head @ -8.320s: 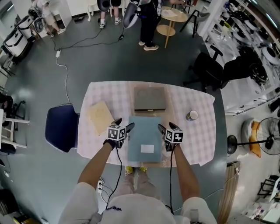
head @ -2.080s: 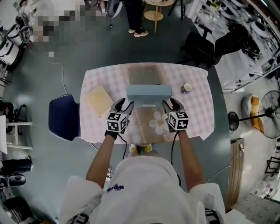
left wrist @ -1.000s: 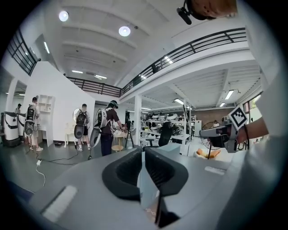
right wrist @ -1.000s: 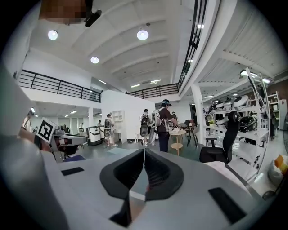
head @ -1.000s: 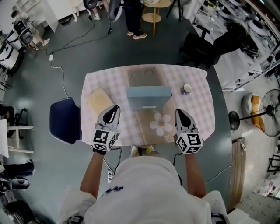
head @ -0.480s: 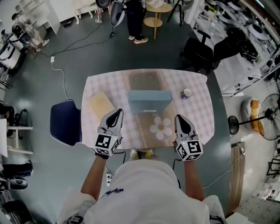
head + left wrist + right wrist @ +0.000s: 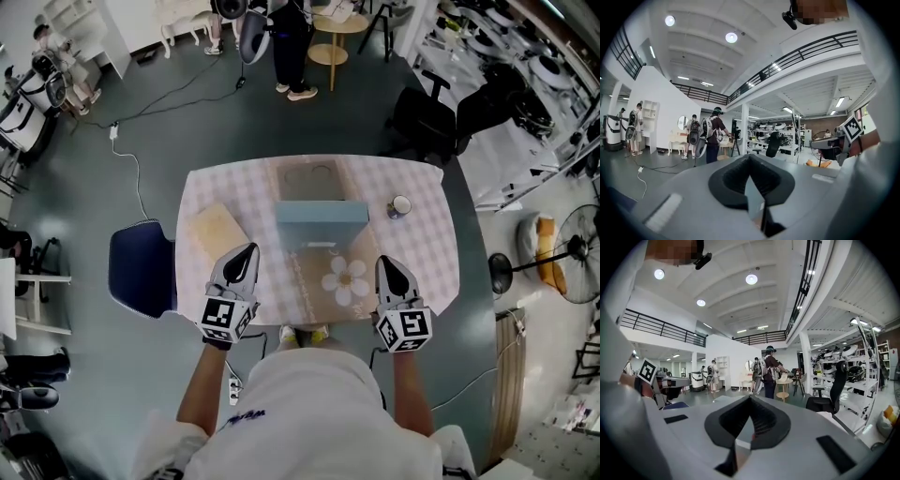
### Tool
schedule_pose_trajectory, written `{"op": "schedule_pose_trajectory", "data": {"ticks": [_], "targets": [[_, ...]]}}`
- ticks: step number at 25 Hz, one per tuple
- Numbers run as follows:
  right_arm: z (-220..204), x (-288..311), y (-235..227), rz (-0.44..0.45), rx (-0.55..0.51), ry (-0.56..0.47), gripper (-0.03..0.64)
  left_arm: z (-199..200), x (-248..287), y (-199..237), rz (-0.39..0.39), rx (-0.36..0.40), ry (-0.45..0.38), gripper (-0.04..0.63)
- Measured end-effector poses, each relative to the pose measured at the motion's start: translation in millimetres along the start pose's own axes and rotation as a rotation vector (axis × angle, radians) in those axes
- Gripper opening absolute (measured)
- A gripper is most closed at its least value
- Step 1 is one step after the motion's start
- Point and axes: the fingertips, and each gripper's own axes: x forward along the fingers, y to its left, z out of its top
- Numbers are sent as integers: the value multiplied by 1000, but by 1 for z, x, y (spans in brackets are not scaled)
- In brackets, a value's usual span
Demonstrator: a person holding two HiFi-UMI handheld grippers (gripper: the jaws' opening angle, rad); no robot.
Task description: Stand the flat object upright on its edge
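The flat light-blue object (image 7: 321, 225) stands upright on its edge at the middle of the table, its face with a white label turned toward me, and nothing touches it. My left gripper (image 7: 248, 253) is shut and empty at the front left, well short of the object. My right gripper (image 7: 385, 263) is shut and empty at the front right. Both point away from me and level. The left gripper view shows closed jaws (image 7: 751, 160) against the room, and the right gripper view shows the same (image 7: 749, 401); neither shows the blue object.
The table carries a pink checked cloth (image 7: 427, 253). A brown mat with a white flower (image 7: 345, 278) lies in front of the blue object. A tan board (image 7: 217, 232) lies at the left, a grey tray (image 7: 309, 179) at the back and a cup (image 7: 400, 205) at the right. A blue chair (image 7: 141, 281) stands at the left.
Both grippers have drawn back a little toward the table's front edge. The blue object has kept standing upright in the same place.
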Motion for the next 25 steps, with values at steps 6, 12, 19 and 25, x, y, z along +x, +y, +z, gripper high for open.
{"op": "schedule_pose_trajectory", "data": {"ticks": [6, 12, 19, 25], "targets": [[2, -5, -4, -16, 4, -4, 3, -5, -4, 0, 3, -36, 11, 2], [3, -8, -1, -23, 0, -11, 3, -8, -2, -9, -26, -30, 19, 2], [-6, -12, -1, -40, 21, 0, 3, -13, -5, -10, -44, -30, 32, 2], [-7, -12, 4, -42, 24, -1, 3, -19, -8, -7, -49, -33, 42, 2]]}}
